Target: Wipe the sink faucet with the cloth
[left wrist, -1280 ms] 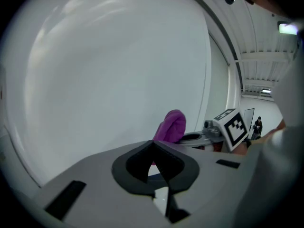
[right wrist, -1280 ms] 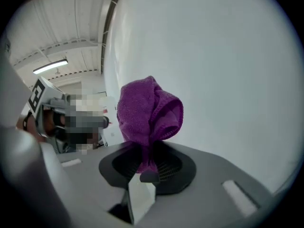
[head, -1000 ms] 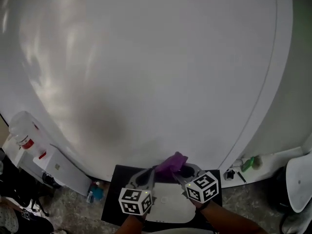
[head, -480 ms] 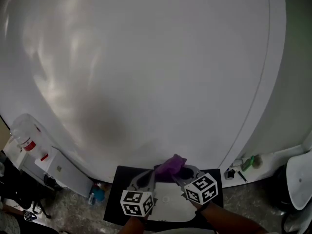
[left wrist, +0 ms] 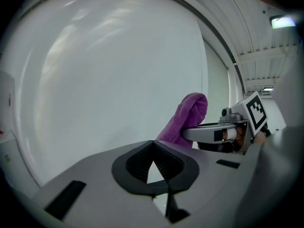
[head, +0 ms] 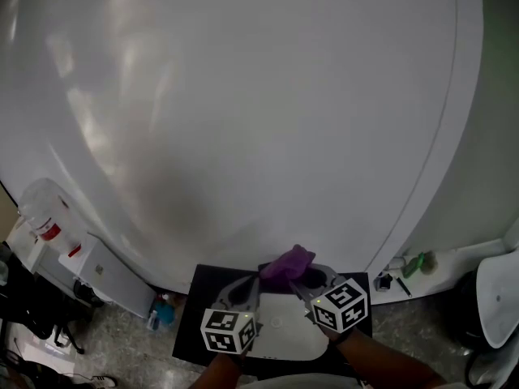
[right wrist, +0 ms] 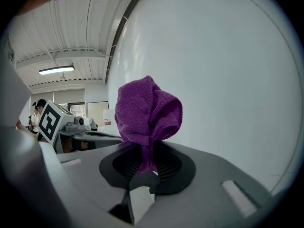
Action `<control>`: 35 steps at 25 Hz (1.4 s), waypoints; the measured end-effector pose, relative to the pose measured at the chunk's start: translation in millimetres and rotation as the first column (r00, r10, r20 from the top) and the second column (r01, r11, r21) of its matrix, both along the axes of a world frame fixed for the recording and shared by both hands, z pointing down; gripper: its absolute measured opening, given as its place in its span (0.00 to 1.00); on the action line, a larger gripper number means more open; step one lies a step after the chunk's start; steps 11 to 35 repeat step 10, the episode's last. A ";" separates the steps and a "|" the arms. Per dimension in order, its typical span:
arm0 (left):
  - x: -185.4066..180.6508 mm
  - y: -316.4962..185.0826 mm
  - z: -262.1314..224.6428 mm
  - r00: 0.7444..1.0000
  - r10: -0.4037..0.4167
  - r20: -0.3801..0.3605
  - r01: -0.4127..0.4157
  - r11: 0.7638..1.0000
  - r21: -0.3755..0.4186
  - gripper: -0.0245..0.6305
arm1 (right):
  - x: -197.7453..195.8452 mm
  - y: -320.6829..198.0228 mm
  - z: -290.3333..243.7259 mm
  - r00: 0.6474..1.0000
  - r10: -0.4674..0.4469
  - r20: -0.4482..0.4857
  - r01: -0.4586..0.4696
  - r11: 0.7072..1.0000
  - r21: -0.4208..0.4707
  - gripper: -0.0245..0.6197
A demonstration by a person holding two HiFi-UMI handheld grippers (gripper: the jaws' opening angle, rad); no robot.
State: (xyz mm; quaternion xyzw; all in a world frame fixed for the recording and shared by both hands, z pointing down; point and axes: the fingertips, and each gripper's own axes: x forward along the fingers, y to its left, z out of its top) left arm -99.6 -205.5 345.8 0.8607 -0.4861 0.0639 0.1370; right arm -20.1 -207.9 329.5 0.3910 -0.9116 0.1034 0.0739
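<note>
A bunched purple cloth (head: 286, 264) sticks up from my right gripper (head: 297, 285), which is shut on its lower end. In the right gripper view the cloth (right wrist: 147, 114) stands above the closed jaws (right wrist: 145, 164) against a white wall. My left gripper (head: 246, 288) is beside it on the left, shut with nothing between its jaws (left wrist: 152, 146); the left gripper view shows the cloth (left wrist: 186, 117) just to the right. Both grippers hover over a white basin (head: 285, 340) set in a black top (head: 193, 331). No faucet shows in any view.
A large white wall (head: 243, 120) fills most of the head view. A clear bottle with a red label (head: 39, 215) and a white box (head: 99, 274) stand at the left, with a small blue bottle (head: 159, 315) near them. A green item (head: 414, 263) lies on the ledge at right.
Both grippers and the cloth have shifted slightly to the right in the head view. The right gripper's hold on the cloth is unchanged.
</note>
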 end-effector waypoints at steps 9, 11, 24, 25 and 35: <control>0.9 4.2 0.4 1.000 -0.004 -0.005 0.004 1.000 -0.001 0.05 | 4.2 3.9 4.2 1.000 0.000 0.005 0.000 1.000 -0.013 0.14; 1.4 4.8 1.0 1.000 -0.004 -0.006 0.004 1.000 -0.003 0.05 | 4.6 4.5 4.8 1.000 0.000 0.006 0.000 1.000 -0.015 0.14; 1.4 4.8 1.0 1.000 -0.004 -0.006 0.004 1.000 -0.003 0.05 | 4.6 4.5 4.8 1.000 0.000 0.006 0.000 1.000 -0.015 0.14; 1.4 4.8 1.0 1.000 -0.004 -0.006 0.004 1.000 -0.003 0.05 | 4.6 4.5 4.8 1.000 0.000 0.006 0.000 1.000 -0.015 0.14; 1.4 4.8 1.0 1.000 -0.004 -0.006 0.004 1.000 -0.003 0.05 | 4.6 4.5 4.8 1.000 0.000 0.006 0.000 1.000 -0.015 0.14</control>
